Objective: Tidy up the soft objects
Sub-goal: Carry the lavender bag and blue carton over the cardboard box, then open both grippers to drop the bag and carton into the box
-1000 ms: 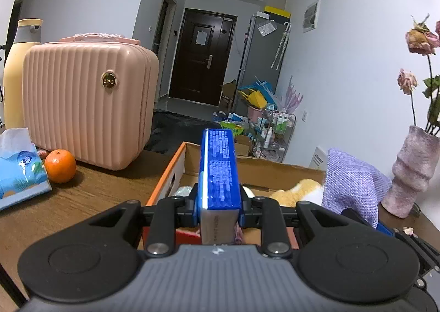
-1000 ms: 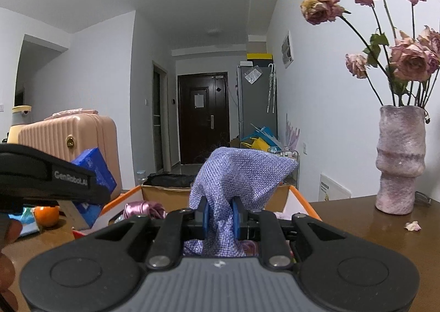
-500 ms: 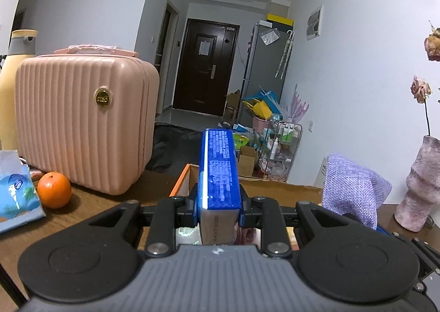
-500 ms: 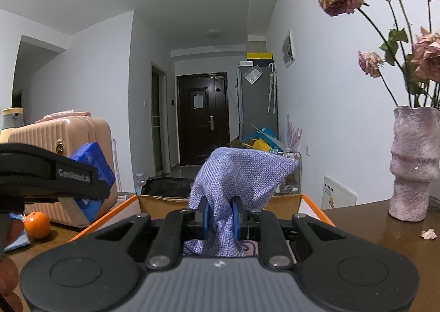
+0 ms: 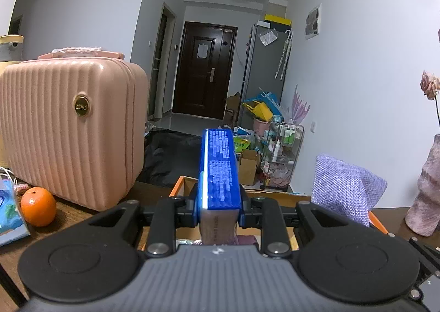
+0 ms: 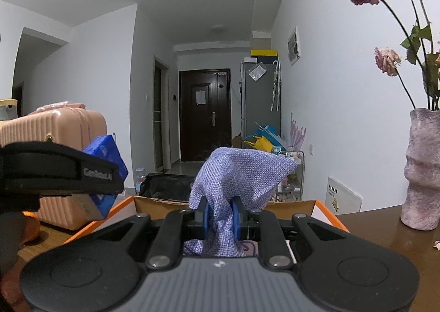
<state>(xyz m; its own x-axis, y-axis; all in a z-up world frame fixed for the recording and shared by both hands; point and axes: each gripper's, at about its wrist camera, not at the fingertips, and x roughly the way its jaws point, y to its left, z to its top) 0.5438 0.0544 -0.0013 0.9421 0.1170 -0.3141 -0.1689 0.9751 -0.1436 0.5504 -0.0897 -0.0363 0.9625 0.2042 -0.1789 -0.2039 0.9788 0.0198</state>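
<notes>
We carry two items above the box (image 5: 277, 196). The left gripper (image 5: 218, 208) clenches a blue pack (image 5: 220, 171), a glossy printed slab held on edge; the right gripper (image 6: 220, 215) pinches a lilac cloth (image 6: 239, 171), coarse-woven and limp, draping over its jaws. To do this well, we judge, keep both grips firm, hold the pair apart, and clear the cardboard rim, the ribbed pink case (image 5: 71, 130) and the rough vase (image 6: 422, 169).
</notes>
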